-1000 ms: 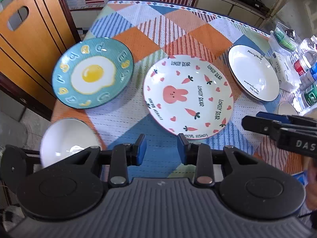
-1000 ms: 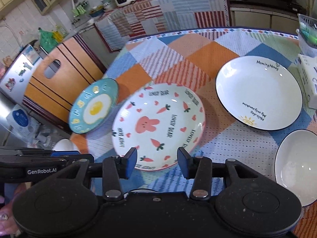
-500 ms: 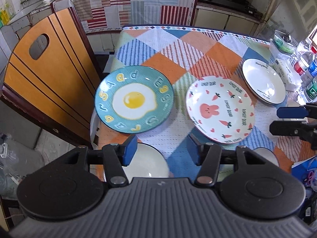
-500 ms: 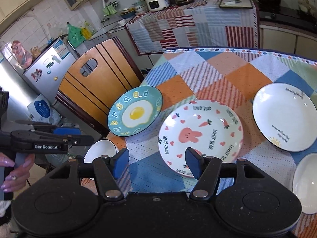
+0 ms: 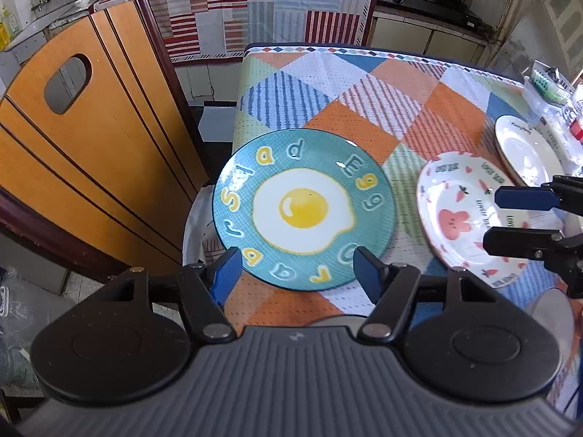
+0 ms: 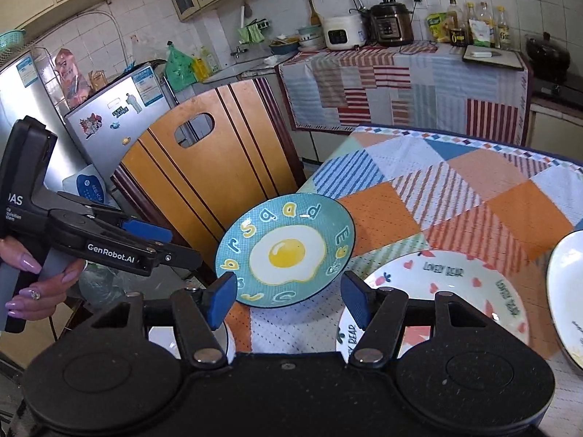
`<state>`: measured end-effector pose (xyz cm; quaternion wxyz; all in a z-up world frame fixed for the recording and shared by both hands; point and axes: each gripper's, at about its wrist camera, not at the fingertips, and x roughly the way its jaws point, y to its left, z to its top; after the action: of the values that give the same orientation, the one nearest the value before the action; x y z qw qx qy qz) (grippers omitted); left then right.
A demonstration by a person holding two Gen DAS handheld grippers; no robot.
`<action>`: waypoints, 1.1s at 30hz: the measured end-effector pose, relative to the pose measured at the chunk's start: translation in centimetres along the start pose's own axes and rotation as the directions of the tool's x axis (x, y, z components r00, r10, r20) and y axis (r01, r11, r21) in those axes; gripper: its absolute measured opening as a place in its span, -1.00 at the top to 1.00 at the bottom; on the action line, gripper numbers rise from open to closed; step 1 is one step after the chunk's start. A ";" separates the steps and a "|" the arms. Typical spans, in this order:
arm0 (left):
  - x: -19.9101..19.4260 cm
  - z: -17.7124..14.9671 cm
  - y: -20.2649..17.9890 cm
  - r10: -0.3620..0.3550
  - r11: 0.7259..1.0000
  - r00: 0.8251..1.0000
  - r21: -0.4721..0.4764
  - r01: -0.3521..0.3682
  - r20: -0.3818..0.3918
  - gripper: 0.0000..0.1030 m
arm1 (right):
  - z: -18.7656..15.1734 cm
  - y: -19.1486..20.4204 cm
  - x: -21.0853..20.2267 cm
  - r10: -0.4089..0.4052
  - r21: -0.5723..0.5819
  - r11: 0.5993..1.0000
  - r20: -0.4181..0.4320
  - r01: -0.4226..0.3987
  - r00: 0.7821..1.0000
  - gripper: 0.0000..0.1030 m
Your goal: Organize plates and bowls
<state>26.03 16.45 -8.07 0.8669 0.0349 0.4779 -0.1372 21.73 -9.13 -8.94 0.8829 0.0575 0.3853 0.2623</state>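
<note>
My left gripper (image 5: 295, 267) is opening, empty, egg plate (image 5: 304, 207) just ahead. My right gripper (image 6: 284, 296) is part open, empty, bear plate (image 6: 437, 302) to its right.

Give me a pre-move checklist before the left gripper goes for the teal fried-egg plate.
1. Left gripper empty: ok, nothing between its jaws, which are opening.
2. Teal fried-egg plate free to lift: ok, nothing rests on it.
3. Plate lined up with the left gripper: ok, its near rim sits between the fingertips in the left wrist view.
4. Right gripper empty: ok, jaws apart with nothing in them.
5. Pink bunny plate apart from the teal plate: ok, tablecloth shows between them.
6. White bowl near the table edge undisturbed: cannot tell, mostly hidden behind the gripper.
</note>
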 end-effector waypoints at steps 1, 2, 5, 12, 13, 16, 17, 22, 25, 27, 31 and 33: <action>0.7 0.0 0.4 0.003 1.000 1.000 0.003 -0.003 -0.002 -0.29 | 0.0 -0.2 0.9 0.006 0.009 1.000 -0.007 -0.005 1.000 -0.32; 1.3 0.1 0.8 0.002 1.000 1.000 0.005 -0.002 -0.007 -0.29 | 0.1 -0.5 1.6 0.007 0.017 1.000 -0.016 -0.007 1.000 -0.32; 3.3 0.2 1.7 -0.007 1.000 0.999 0.001 0.007 -0.031 -0.29 | 0.3 -1.2 4.0 -0.009 0.025 1.000 -0.053 0.010 0.999 -0.32; 7.2 0.2 3.4 -0.018 1.000 0.996 -0.010 0.017 -0.089 -0.29 | 2.0 -2.9 9.0 -0.030 -0.016 0.999 -0.128 0.028 0.991 -0.32; 7.6 0.2 3.6 -0.021 1.000 0.995 -0.014 0.020 -0.094 -0.29 | 2.1 -3.1 9.7 -0.031 -0.027 0.999 -0.138 0.027 0.990 -0.32; 8.7 0.2 4.1 -0.028 0.999 0.994 -0.022 0.026 -0.105 -0.29 | 2.4 -3.6 11.5 -0.031 -0.061 0.998 -0.163 0.021 0.986 -0.31; 9.1 0.2 4.3 -0.033 0.999 0.994 -0.028 0.030 -0.108 -0.29 | 2.4 -3.7 12.1 -0.036 -0.072 0.997 -0.171 0.024 0.985 -0.31; 10.6 -0.2 5.5 -0.072 0.995 0.991 -0.080 0.062 -0.117 -0.25 | 3.0 -4.6 14.2 -0.072 -0.106 0.993 -0.169 0.055 0.983 -0.29; 11.4 -0.6 5.6 -0.090 0.993 0.989 -0.082 0.081 -0.119 -0.05 | 3.3 -5.6 15.4 -0.068 -0.075 0.996 -0.192 0.054 0.979 -0.07; 11.4 -0.8 5.6 -0.111 0.991 0.988 -0.080 0.103 -0.107 0.14 | 3.3 -6.0 15.9 -0.057 -0.057 0.997 -0.206 0.046 0.977 0.21; 11.2 -0.9 6.0 -0.128 0.989 0.986 -0.089 0.119 -0.104 0.30 | 3.1 -6.0 16.1 -0.030 -0.049 0.999 -0.212 0.020 0.977 0.53; 11.3 -0.8 6.5 -0.145 0.983 0.983 -0.130 0.130 -0.113 0.35 | 3.1 -6.3 16.1 -0.015 -0.033 0.999 -0.217 0.008 0.976 0.53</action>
<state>32.88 20.56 -18.41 0.8251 -0.0429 0.5386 -0.1651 35.70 -5.98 -19.16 0.8379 0.0121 0.4753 0.2681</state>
